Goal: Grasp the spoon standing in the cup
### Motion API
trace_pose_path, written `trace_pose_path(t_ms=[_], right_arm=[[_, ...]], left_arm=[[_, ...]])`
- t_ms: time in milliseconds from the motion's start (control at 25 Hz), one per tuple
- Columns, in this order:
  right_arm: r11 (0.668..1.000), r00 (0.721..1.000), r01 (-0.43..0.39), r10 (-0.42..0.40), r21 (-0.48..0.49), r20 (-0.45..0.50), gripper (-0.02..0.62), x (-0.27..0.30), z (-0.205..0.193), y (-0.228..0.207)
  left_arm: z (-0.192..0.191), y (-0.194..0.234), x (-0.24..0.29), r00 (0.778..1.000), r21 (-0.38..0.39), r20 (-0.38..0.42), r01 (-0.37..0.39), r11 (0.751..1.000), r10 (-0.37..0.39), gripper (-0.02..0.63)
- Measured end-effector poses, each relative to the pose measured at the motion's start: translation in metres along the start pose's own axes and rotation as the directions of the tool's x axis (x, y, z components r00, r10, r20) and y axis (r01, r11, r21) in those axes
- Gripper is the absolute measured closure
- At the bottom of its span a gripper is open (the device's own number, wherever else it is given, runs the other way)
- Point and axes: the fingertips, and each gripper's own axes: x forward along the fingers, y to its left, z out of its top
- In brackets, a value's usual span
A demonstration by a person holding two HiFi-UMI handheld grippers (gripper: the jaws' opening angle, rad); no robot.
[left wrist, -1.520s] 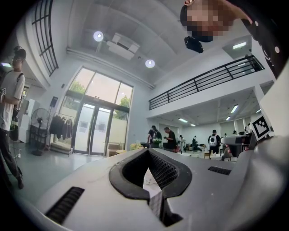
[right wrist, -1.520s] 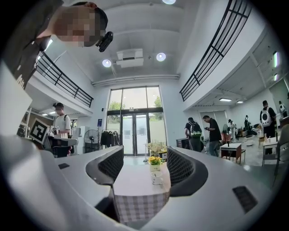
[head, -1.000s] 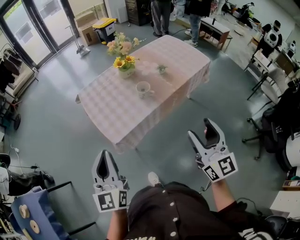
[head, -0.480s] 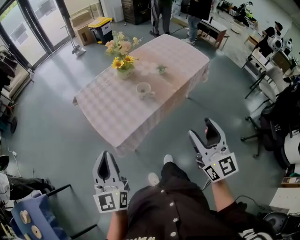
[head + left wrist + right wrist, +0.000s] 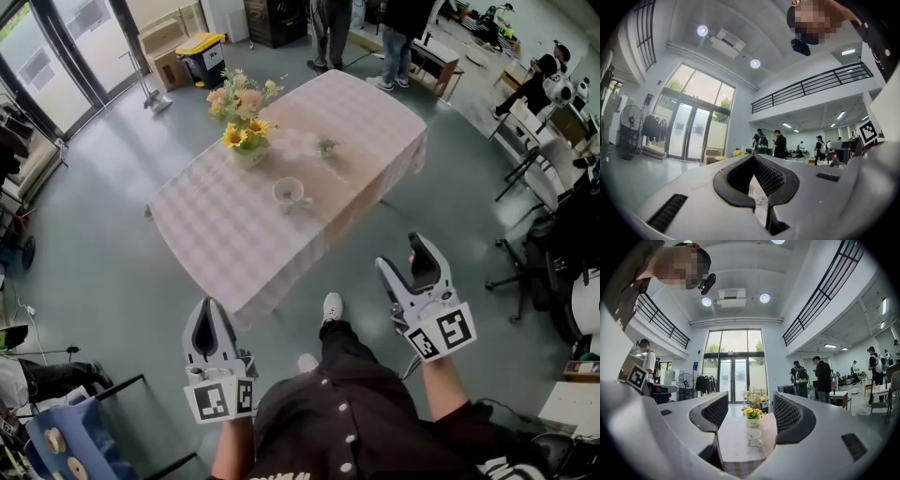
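A white cup (image 5: 288, 194) stands near the middle of a long table with a pink checked cloth (image 5: 225, 244). The spoon in it is too small to make out. Both grippers are held in the air well short of the table, over the floor. My left gripper (image 5: 208, 306) has its fingertips touching, and the cup (image 5: 760, 198) shows through the gap behind them. My right gripper (image 5: 409, 261) is open and holds nothing. The right gripper view frames the cup (image 5: 753, 437) between the spread jaws of the right gripper (image 5: 751, 401), far ahead.
A vase of flowers (image 5: 244, 131) and a small plant (image 5: 325, 146) stand on the table beyond the cup. People (image 5: 330, 23) stand at the far end. Office chairs (image 5: 530, 267) are at the right. A yellow-lidded bin (image 5: 207, 52) and glass doors (image 5: 56, 56) are at the far left.
The person has stepped forward, one shoe now ahead of the body, and the table has shifted slightly in view. Both grippers keep their pose and jaw state.
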Motion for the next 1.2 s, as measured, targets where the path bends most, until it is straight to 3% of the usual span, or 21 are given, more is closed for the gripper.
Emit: trace_pose_path(t_ms=[800, 1200], right_arm=[[0.995, 0.995, -0.094, 0.095, 0.012, -0.017, 0.318, 0.159, -0.002, -0.101], [0.985, 0.983, -0.172, 0.173, 0.021, -0.055, 0.318, 0.212, -0.022, -0.131]], left_arm=[[0.012, 0.001, 0.173, 0.998, 0.009, 0.010, -0.062, 0.998, 0.062, 0.594], [0.004, -0.002, 0.218, 0.991, 0.013, -0.012, -0.133, 0.991, 0.133, 0.594]])
